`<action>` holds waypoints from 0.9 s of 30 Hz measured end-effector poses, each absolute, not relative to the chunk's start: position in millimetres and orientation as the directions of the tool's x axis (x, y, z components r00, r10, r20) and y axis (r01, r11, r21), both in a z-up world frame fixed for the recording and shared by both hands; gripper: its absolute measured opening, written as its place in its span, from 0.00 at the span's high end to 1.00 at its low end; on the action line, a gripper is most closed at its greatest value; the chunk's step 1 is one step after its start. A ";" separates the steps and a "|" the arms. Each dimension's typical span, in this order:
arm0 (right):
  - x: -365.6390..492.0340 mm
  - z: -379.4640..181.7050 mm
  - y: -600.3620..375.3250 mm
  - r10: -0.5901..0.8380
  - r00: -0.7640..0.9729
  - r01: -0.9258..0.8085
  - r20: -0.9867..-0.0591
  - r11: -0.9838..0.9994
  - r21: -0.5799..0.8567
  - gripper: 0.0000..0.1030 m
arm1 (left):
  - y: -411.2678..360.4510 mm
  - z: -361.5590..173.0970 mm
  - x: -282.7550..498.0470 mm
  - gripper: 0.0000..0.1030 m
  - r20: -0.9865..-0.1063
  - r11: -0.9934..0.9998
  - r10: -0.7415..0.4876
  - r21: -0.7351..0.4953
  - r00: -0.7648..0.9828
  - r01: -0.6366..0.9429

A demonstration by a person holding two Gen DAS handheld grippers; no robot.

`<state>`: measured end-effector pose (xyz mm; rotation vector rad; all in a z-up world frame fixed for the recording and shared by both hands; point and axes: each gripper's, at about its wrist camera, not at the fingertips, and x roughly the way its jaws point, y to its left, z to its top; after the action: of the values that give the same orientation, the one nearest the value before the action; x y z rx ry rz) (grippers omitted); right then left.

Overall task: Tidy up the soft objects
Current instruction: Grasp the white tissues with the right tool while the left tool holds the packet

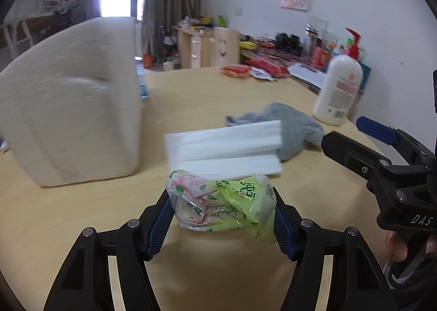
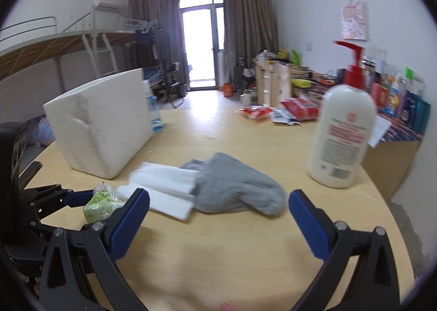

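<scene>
A crumpled green and pink tissue pack [image 1: 221, 207] sits between the blue pads of my left gripper [image 1: 221, 200], which press on both its sides just above the wooden table [image 1: 82, 215]. Beyond it lie folded white tissues [image 1: 224, 147] and a grey knitted glove [image 1: 295, 125]. In the right wrist view my right gripper [image 2: 218, 196] is open and holds nothing, with the grey glove [image 2: 237, 185] and white tissues [image 2: 161, 188] just past its fingertips. The held pack [image 2: 101, 204] shows at that view's left. My right gripper [image 1: 342, 130] also appears at the right edge of the left wrist view.
A white foam box [image 1: 71, 97] stands on the table's left side. A white lotion bottle [image 1: 338, 87] with a red pump stands at the right edge. Red snack packs [image 1: 237, 70] lie at the far side. A cluttered desk runs along the wall behind.
</scene>
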<state>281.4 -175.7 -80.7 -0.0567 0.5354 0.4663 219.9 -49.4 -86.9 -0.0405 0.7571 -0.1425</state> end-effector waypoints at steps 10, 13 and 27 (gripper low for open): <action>291.8 -76.1 -140.8 0.466 0.709 -0.511 -0.529 0.857 0.070 0.08 | -9.1 -82.2 203.7 0.35 -0.658 0.995 -0.062 -0.103 0.751 -0.009; 298.8 -77.0 -137.9 0.457 0.704 -0.499 -0.544 0.863 0.079 0.15 | -5.6 -82.2 203.9 0.35 -0.656 0.994 -0.056 -0.106 0.753 -0.018; 301.9 -97.1 -95.3 0.485 0.586 -0.595 -0.649 0.802 0.061 0.48 | 16.2 -80.6 198.0 0.35 -0.645 0.991 -0.034 -0.120 0.764 -0.057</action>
<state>301.9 -95.3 -97.1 -0.1693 0.7027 0.6326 198.0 16.2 -80.6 -0.1358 0.7021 0.0126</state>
